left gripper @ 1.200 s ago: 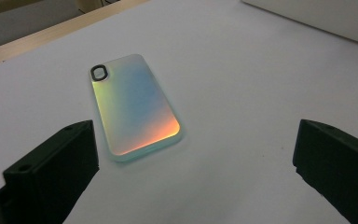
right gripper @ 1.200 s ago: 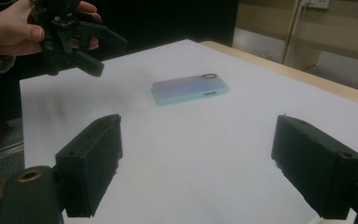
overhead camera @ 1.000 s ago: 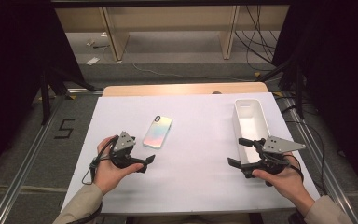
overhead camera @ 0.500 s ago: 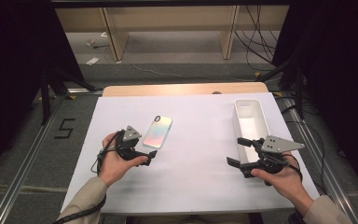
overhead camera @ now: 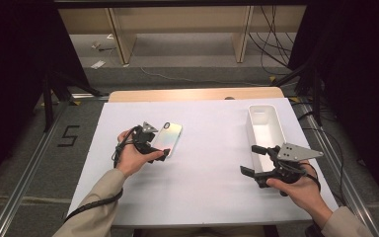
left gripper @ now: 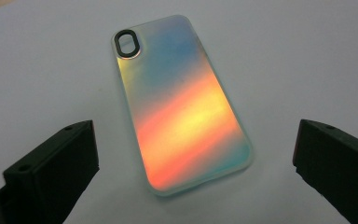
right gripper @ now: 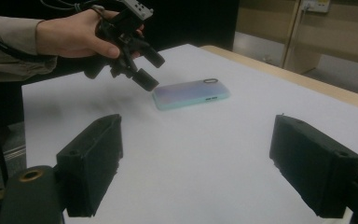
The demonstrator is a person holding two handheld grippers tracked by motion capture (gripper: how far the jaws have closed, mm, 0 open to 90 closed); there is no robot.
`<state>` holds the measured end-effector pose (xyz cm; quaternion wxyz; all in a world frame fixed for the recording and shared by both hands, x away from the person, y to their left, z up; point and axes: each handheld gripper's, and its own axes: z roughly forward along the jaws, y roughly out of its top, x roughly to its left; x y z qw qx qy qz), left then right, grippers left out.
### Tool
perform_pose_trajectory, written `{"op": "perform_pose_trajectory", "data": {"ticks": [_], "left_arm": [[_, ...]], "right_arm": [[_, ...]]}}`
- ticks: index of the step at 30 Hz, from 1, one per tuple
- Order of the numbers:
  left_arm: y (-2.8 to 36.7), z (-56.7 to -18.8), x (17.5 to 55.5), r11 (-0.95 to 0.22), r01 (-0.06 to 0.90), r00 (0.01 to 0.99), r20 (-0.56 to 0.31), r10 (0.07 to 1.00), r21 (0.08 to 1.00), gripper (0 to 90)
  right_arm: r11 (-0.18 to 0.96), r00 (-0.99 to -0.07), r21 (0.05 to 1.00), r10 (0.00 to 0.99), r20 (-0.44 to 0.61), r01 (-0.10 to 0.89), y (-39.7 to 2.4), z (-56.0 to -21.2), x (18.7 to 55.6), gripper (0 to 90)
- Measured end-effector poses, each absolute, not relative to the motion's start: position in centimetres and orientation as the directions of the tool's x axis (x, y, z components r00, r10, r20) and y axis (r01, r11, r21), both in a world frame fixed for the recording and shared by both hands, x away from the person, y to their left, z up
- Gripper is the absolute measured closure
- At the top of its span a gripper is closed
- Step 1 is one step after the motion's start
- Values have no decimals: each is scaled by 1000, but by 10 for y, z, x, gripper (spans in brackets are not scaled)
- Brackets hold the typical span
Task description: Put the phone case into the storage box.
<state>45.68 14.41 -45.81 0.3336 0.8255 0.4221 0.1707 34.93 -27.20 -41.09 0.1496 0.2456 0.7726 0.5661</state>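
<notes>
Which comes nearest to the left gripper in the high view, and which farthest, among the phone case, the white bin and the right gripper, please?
Measured from the left gripper:
1. Phone case, just beside and under its open jaws, left of the table's middle.
2. Right gripper, across the table at the near right.
3. White bin, along the right edge; only slightly farther than the right gripper.

High view: fixed above the near edge, looking forward and down over the whole table (overhead camera: pixel 207 197), far off. Left gripper view: close, aimed steeply down between its own jaws at the phone (left gripper: pixel 179 100), also seen from above (overhead camera: pixel 167 138). Right gripper view: low over the sheet, facing across toward the phone (right gripper: pixel 191 93) and left gripper (right gripper: pixel 147 67), sharing both with the high view.
</notes>
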Motion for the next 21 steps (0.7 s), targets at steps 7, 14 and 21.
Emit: {"op": "perform_pose_trajectory", "data": {"ticks": [7, 14, 21], "left_arm": [[138, -461, 470, -426, 600, 579, 0, 815, 677, 0], [131, -464, 483, -444, 620, 579, 6, 816, 647, 0], [124, -471, 493, -456, 644, 575, 5, 818, 614, 0]], "right_arm": [[237, -835, 949, 549, 48, 210, -272, -410, 349, 181], [236, -836, 949, 546, 51, 212, -272, -411, 350, 181], [236, -837, 948, 545, 52, 212, -271, -411, 350, 182]]}}
